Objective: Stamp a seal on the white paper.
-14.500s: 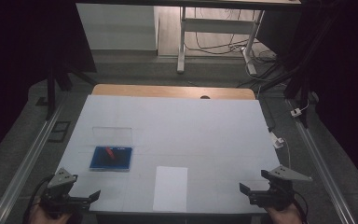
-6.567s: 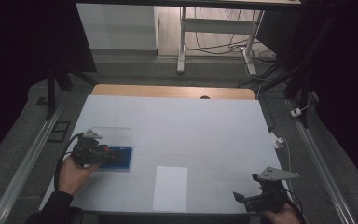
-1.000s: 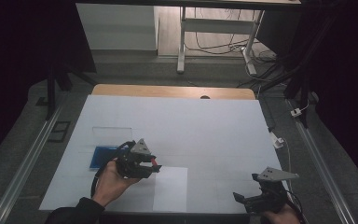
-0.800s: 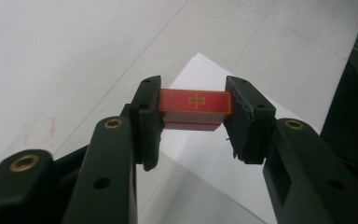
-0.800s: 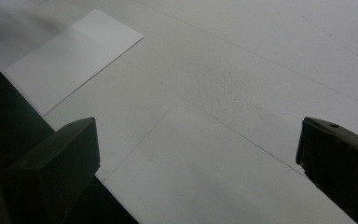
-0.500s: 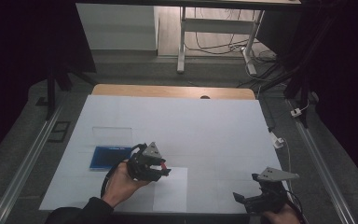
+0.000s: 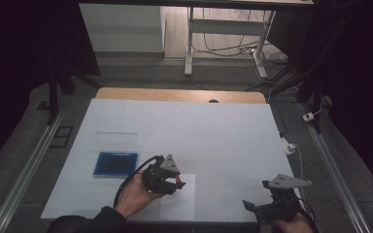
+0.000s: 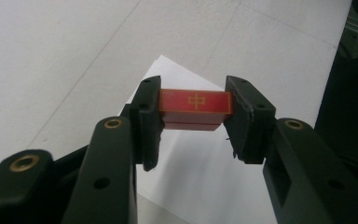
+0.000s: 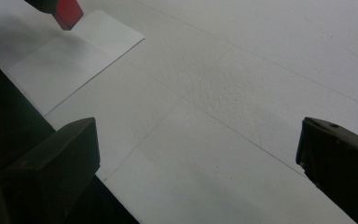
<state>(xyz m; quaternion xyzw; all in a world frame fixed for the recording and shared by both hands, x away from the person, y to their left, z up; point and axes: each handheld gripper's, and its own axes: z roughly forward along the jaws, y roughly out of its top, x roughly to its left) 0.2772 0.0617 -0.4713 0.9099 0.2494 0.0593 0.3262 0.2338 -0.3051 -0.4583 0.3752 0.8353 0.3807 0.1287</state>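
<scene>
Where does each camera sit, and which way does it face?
High view: above the person's side, looking forward and down on the table; shows both hands, left gripper, right gripper.
Left gripper view: on the left gripper, looking along its jaws, shut on the red block above the paper.
Right gripper view: on the right gripper, jaws open, facing across the table.
Shared: red block and paper appear in all three.

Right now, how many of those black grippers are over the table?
2. The left gripper holds a red block above the white sheet. The right gripper waits open near the table's front right corner.
</scene>
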